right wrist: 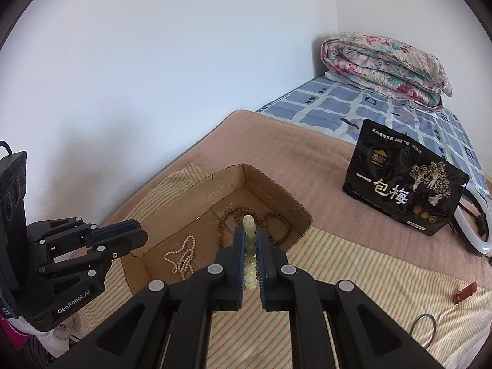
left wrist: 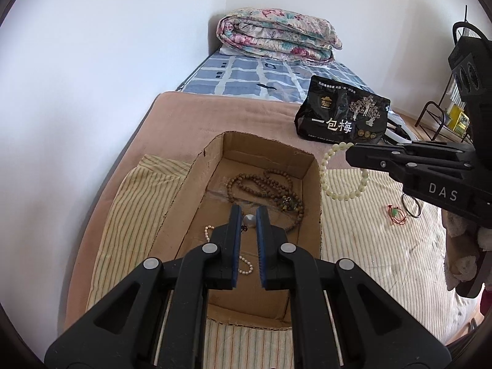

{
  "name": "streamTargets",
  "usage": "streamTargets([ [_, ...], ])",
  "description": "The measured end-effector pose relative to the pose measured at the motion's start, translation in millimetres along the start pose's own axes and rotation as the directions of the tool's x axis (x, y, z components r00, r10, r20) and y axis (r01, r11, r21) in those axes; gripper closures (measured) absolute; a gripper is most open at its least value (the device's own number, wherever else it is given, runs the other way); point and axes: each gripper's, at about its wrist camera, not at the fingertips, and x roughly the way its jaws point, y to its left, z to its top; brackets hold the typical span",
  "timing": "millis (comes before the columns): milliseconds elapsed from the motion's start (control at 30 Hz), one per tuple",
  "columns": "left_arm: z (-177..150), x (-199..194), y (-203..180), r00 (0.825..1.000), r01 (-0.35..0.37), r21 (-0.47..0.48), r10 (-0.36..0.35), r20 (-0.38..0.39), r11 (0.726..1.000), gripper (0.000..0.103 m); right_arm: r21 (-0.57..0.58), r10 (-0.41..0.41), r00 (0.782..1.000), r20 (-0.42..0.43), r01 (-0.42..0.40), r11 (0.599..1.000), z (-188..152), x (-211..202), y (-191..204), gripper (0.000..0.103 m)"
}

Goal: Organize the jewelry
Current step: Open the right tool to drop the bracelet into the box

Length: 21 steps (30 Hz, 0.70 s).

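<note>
The bed (left wrist: 196, 113) fills mid-frame; on it lie a striped cloth (left wrist: 369, 240), a black bag (left wrist: 341, 113) and a folded quilt (left wrist: 276, 33) at top.

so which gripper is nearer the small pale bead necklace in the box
Left. The left gripper hangs just above the pale bead necklace; the right gripper is off beside the cardboard box.
</note>
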Motion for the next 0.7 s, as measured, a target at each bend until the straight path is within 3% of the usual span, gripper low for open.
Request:
streamTargets([
  [267,-3.5,6.6,15.2,0.999,-0.001,-0.042,0.000,-0.034,0.999,0.095,-0.012,0.022,0.999,-0.028,-0.023,1.000,1.0,19.5,7.4,0.097],
  [300,-4.0,7.1,15.9,0.999,-0.003,-0.044,0.001,-0.035,0.999,0.095,-0.015,0.016,1.000,-0.025,-0.017,1.000,1.0,19.3,7.9,0.092],
  [333,-3.9,8.6,16.3,0.999,-0.005,-0.044,0.003,-0.040,0.999,0.095,-0.019,0.011,1.000,-0.019,-0.011,1.000,1.2,18.4,8.2,0.077],
  [367,-4.2,10.0,16.5,0.999,-0.006,-0.044,0.004,-0.047,0.999,0.095,-0.021,0.009,1.000,-0.011,-0.009,1.000,1.4,16.3,8.6,0.072],
  [433,-4.9,13.0,17.1,0.998,-0.006,-0.049,0.002,-0.062,0.999,0.095,-0.024,-0.001,1.000,-0.004,0.001,1.000,2.2,14.3,8.9,0.067],
  [500,-5.4,15.9,17.4,0.997,-0.002,-0.057,-0.003,-0.081,0.998,0.084,-0.023,-0.011,1.000,0.005,0.011,1.000,2.6,11.4,8.3,0.059],
  [567,-5.0,16.0,17.8,0.997,0.000,-0.065,-0.005,-0.077,0.998,0.053,-0.018,-0.026,0.999,0.023,0.026,1.000,2.2,7.0,7.0,0.044],
  [633,-4.8,12.8,16.1,0.999,-0.005,-0.059,0.002,-0.054,0.998,0.050,-0.009,-0.038,0.999,0.039,0.038,0.999,2.0,3.4,4.9,0.029],
  [700,-4.8,11.6,12.8,0.999,-0.015,-0.043,0.013,-0.049,0.999,0.050,0.000,-0.047,0.998,0.049,0.047,0.999,1.1,0.4,2.4,0.024],
])
